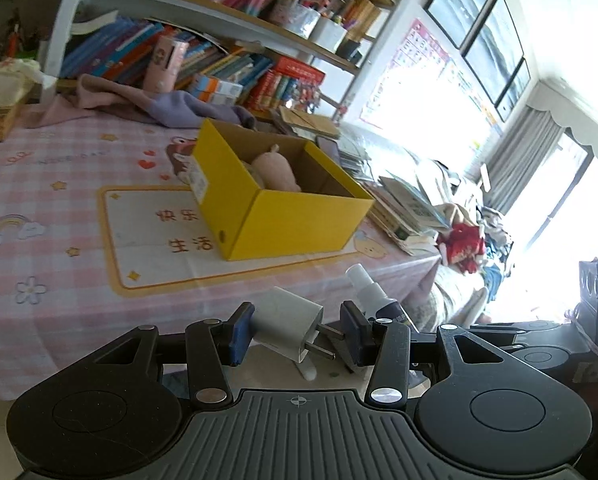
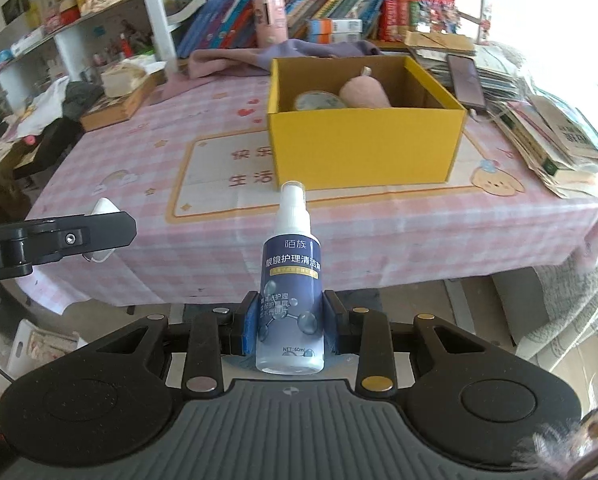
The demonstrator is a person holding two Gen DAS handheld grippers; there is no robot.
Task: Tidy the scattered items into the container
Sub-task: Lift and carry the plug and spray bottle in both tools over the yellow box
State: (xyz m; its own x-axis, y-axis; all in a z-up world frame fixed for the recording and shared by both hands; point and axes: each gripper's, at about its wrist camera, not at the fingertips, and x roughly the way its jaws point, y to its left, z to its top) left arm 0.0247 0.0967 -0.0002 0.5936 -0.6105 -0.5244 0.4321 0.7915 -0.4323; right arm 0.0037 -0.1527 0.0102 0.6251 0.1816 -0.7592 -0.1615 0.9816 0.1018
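Mid-task: pink plush (image 2: pixel 365 94) and tape roll (image 2: pixel 319 101) already in yellow box (image 2: pixel 363 148) at 12 o'clock. Left gripper (image 1: pixel 295 334) clenched on white charger (image 1: pixel 289 328), right gripper (image 2: pixel 291 322) clenched on spray bottle (image 2: pixel 293 276); 2 drops left.

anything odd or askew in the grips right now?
Yes: the white charger sits crooked in the left gripper, prongs angled toward one pad. The spray bottle stands straight in the right gripper. Nothing spilled around the yellow box.
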